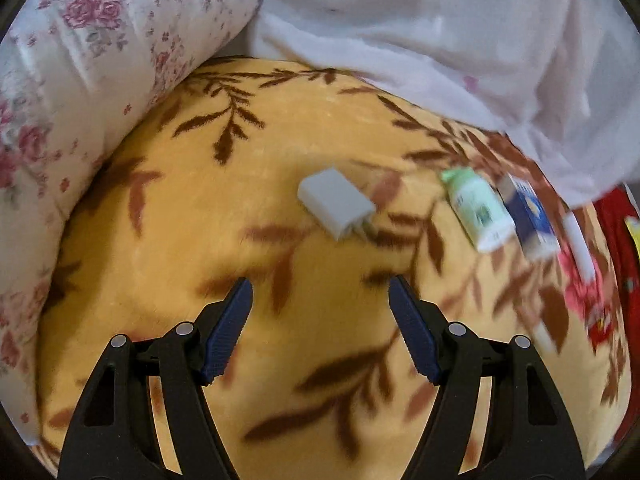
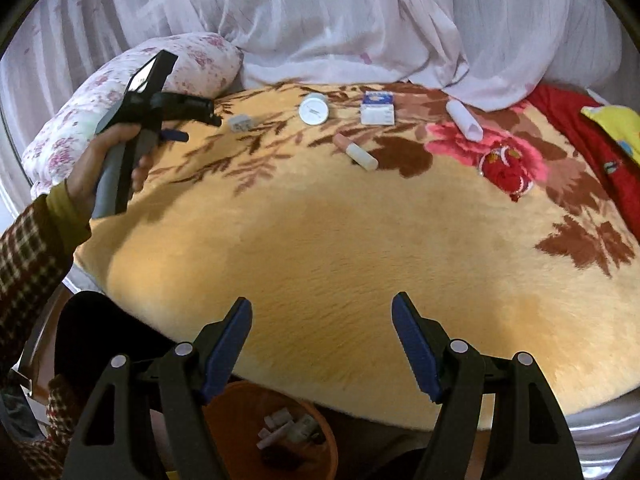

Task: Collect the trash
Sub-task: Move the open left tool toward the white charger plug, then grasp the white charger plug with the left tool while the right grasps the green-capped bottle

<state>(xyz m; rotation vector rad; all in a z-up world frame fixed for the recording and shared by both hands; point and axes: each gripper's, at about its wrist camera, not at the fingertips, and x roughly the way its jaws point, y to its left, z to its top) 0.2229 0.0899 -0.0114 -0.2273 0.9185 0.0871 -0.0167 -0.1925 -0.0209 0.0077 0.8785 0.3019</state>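
With a few white scraps already in my round orange bin (image 2: 320, 424), my left gripper (image 1: 320, 292) hangs spread and empty near the small grey plug-like block (image 1: 335, 202) on the yellow leaf-patterned blanket (image 2: 320, 248), my right gripper (image 2: 322, 312) likewise unclenched over the bin, and the white-lidded bottle (image 2: 314, 109), blue-and-white carton (image 2: 377, 108), pink-and-cream tube (image 2: 356, 151) and white paper roll (image 2: 464, 120) are yet uncollected.

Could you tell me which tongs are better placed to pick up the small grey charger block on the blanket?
Left: the left tongs are open and aimed at the charger block; the right tongs hang back over the bin.
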